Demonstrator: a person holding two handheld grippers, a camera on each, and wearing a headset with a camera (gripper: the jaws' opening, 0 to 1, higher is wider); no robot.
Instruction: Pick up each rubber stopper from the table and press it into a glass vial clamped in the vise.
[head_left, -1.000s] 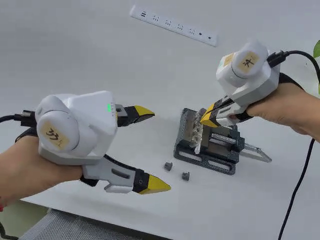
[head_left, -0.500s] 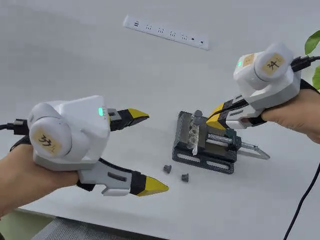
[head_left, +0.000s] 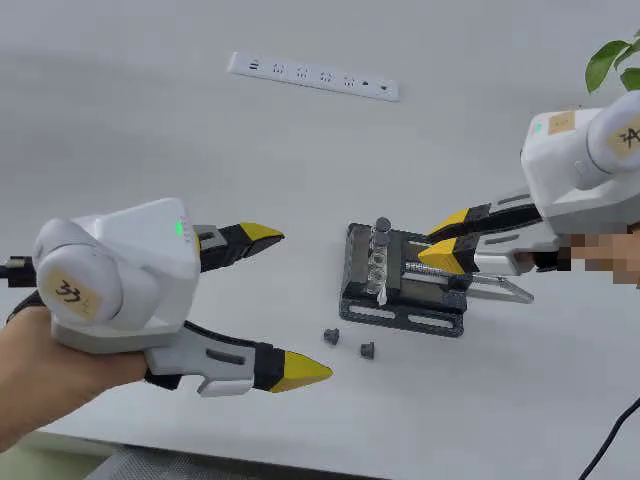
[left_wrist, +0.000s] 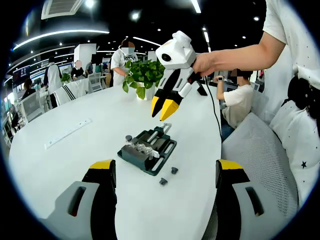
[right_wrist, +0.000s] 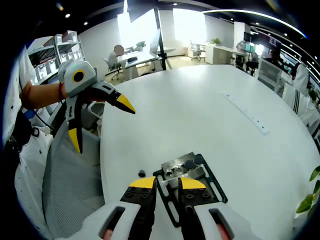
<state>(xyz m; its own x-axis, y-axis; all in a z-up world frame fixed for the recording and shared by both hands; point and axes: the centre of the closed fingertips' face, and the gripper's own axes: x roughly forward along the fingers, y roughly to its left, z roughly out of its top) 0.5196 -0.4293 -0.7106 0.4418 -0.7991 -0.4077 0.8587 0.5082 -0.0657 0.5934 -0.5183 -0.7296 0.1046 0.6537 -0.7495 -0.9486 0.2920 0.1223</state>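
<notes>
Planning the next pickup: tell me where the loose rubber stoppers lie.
In the head view, both loose stoppers lie on the table just in front of the vise, toward the person, right of the left hand-held gripper.

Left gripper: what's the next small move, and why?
Probably lower the left gripper toward the nearer stopper. Its fingers are open and empty, that stopper and a second stopper lie loose in front of the vise, and some vials there look unplugged.
</notes>
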